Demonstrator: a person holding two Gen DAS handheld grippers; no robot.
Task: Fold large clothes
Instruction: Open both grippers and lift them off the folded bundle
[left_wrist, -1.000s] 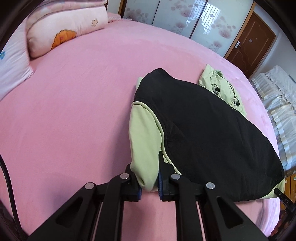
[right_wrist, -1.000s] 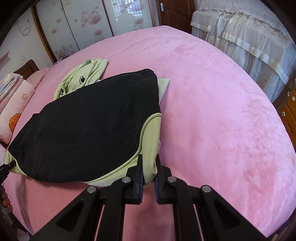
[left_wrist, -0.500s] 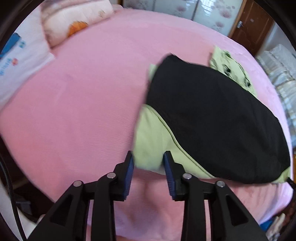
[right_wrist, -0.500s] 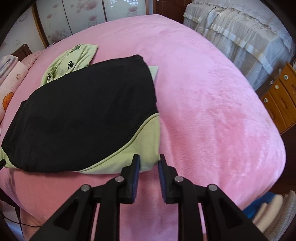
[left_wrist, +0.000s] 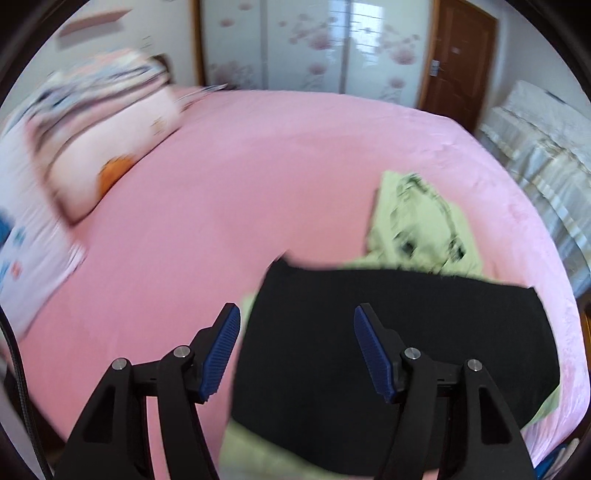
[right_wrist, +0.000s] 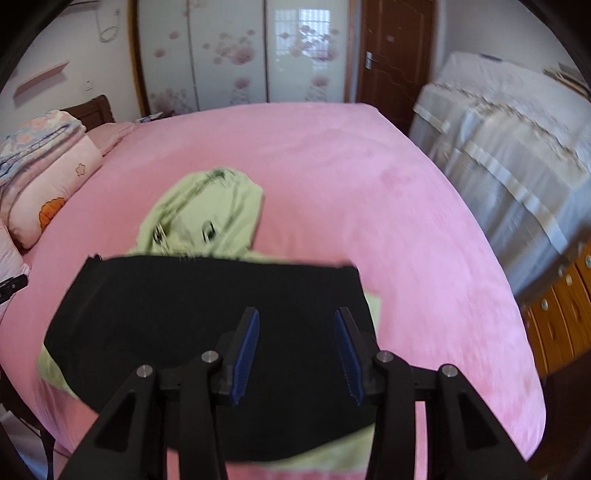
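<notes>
Both grippers, left (left_wrist: 295, 350) and right (right_wrist: 295, 354), hang over the bed (right_wrist: 369, 184) with fingers opening and nothing between them. The folded hoodie (right_wrist: 207, 325) lies near the bed's edge, hood (right_wrist: 207, 218) beyond; a careless regrasp could drag the fold loose.

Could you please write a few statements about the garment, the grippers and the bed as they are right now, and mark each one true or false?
1. The garment lies on a pink bed. True.
2. The left gripper is clamped on a green sleeve. False: its jaws are opening, with no cloth pinched between them.
3. The green hood lies beyond the black body's far edge. True.
4. The right gripper holds the hood. False: its jaws are opening and grip nothing.
5. A pillow sits at the bed's left. True.
</notes>
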